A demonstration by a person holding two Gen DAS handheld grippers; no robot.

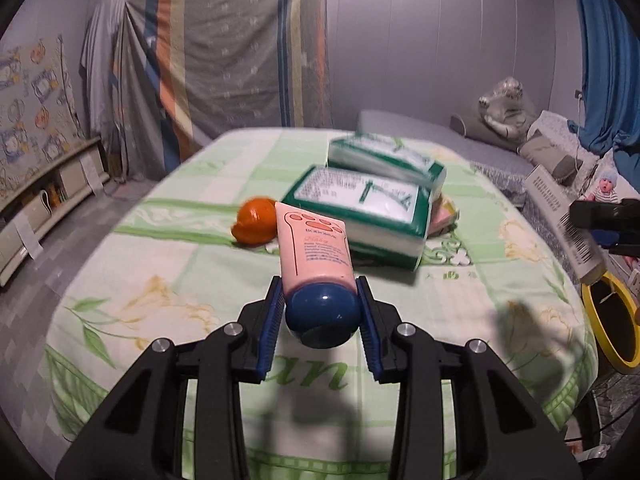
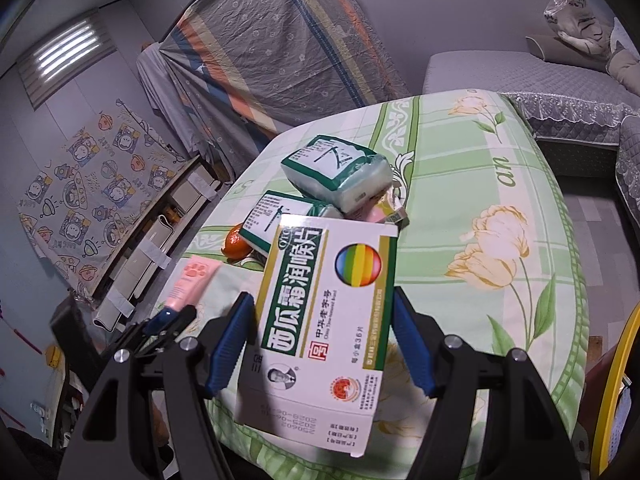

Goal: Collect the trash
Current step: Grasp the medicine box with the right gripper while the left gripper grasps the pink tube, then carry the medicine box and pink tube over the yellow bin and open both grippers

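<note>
My left gripper (image 1: 320, 284) is shut on a pink tube (image 1: 314, 248) with a paw print; its dark blue cap (image 1: 320, 316) points back at the camera. The tube hangs just above the green flowered tablecloth (image 1: 160, 280). My right gripper (image 2: 323, 296) is shut on a flat white medicine box (image 2: 328, 320) with a rainbow circle, held over the table's near edge. The right wrist view also shows the pink tube (image 2: 192, 280) at the lower left. An orange peel (image 1: 254, 220) lies on the cloth behind the tube. A yellow-rimmed bin (image 1: 600, 320) stands beside the table at the right.
Two green-and-white tissue packs (image 1: 368, 208) (image 1: 388, 156) lie mid-table, with a small crumpled pink and yellow wrapper (image 2: 392, 208) beside them. A grey sofa (image 2: 520, 68) with cushions is behind the table, and a low shelf (image 1: 48, 200) runs along the left wall.
</note>
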